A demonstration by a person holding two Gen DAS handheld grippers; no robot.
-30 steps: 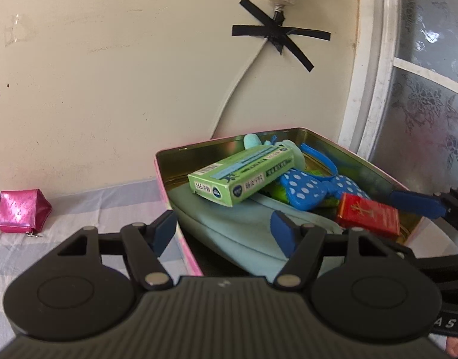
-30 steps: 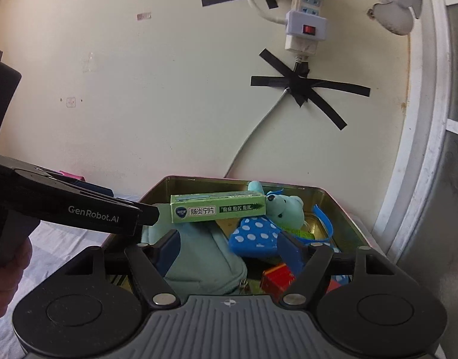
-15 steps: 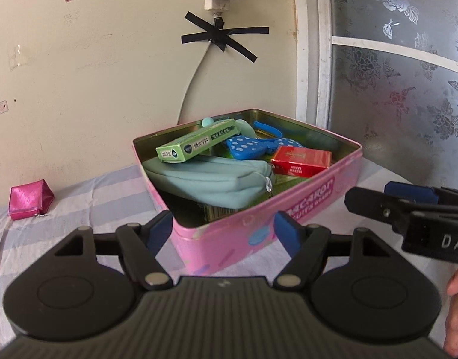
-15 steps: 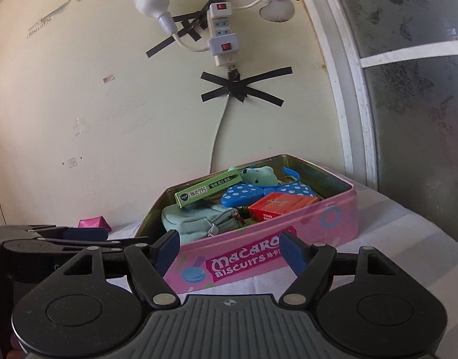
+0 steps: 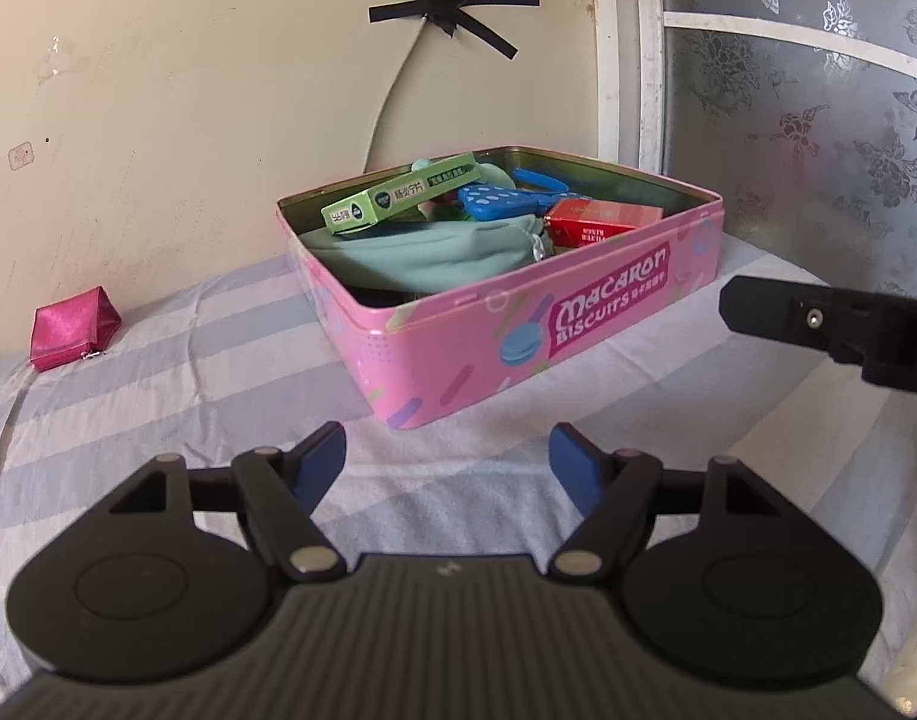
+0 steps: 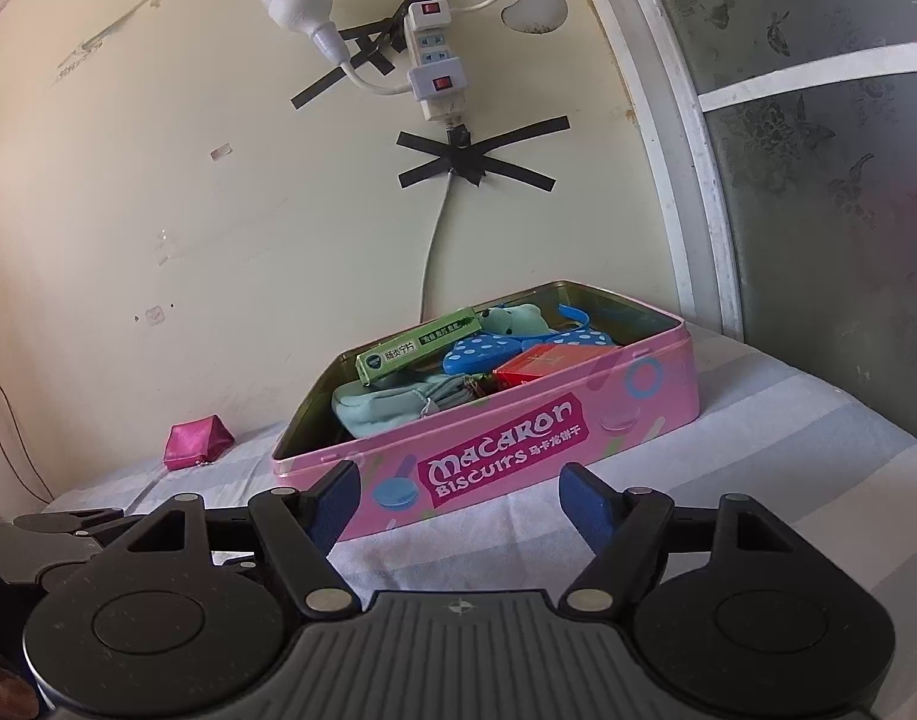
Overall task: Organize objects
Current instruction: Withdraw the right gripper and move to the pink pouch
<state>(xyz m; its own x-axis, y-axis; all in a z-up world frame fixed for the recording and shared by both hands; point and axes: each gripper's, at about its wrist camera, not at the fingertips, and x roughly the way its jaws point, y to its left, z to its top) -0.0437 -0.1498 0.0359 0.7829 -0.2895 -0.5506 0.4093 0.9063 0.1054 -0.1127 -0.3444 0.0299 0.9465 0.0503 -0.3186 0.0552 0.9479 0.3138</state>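
Note:
A pink biscuit tin (image 5: 578, 324) stands open on the striped cloth; it also shows in the right wrist view (image 6: 518, 450). It holds a green box (image 5: 398, 201), a teal pouch (image 5: 434, 252), a blue dotted toy (image 5: 500, 201) and a red box (image 5: 602, 219). A small magenta pouch (image 5: 71, 330) lies by the wall to the left, also in the right wrist view (image 6: 194, 441). My left gripper (image 5: 446, 462) is open and empty, short of the tin. My right gripper (image 6: 458, 498) is open and empty, in front of the tin.
The wall behind carries a taped power strip (image 6: 437, 75) with a bulb (image 6: 296, 3) and a cable (image 5: 392, 96) running down. A frosted glass door (image 5: 818, 120) stands to the right. The right gripper's body (image 5: 848, 330) reaches in at the right of the left wrist view.
Both grippers have pulled back and away from the tin, from over its contents to the cloth in front of it. Both stay open and empty.

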